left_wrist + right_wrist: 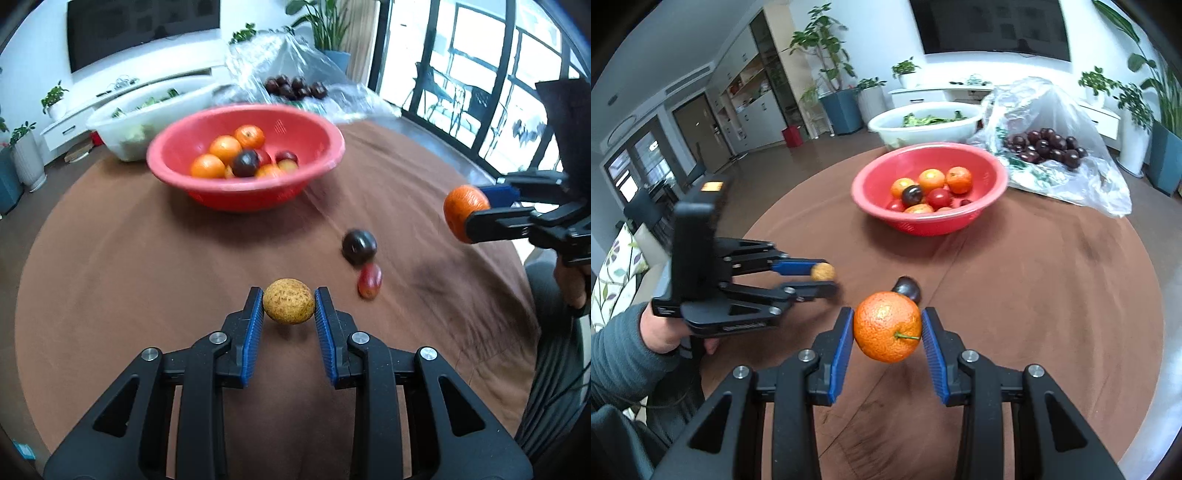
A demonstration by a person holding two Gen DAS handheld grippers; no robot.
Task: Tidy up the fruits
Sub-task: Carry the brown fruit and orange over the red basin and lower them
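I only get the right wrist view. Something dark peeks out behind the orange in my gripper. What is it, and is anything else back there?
Observer: A dark purple plum lying on the brown tablecloth; the left wrist view shows it whole.
Visitor: Is it alone?
Observer: No. A small red oblong fruit lies right beside it, hidden from you by the round orange in the right gripper.
Visitor: And the tiny thing in the other gripper?
Observer: The left gripper clamps a speckled yellow-brown round fruit between both blue pads.
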